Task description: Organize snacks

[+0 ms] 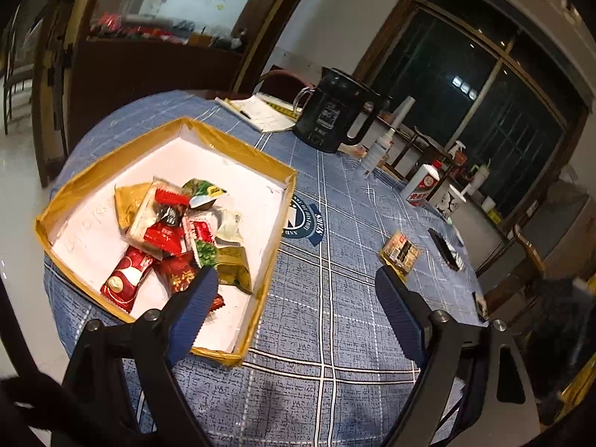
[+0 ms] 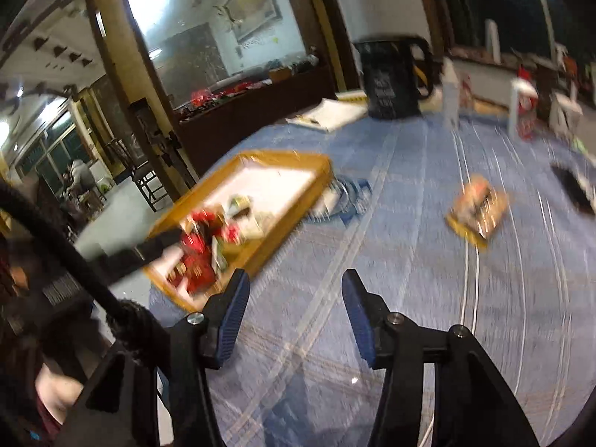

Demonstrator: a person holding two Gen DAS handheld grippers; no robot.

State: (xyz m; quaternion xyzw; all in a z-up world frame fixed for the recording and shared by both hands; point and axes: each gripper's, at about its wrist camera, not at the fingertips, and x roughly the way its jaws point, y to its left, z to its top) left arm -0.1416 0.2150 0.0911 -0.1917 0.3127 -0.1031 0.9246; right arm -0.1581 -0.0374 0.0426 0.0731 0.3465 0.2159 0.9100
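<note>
Both jaws gaping and empty, snacks (image 1: 175, 231) piled in gold tray (image 1: 238, 149), tablecloth (image 1: 335, 298)

Warm indoor lighting, dark night windows. The left wrist view is sharp; the right wrist view is smeared by motion blur. Both bend strongly at the edges.

Both wrist views look down across the table (image 1: 335, 298), sharing the tray (image 1: 238, 141).

A home dining room: clothed table (image 1: 335, 260), kettle (image 1: 335, 111), wooden sideboard (image 1: 149, 70).
</note>
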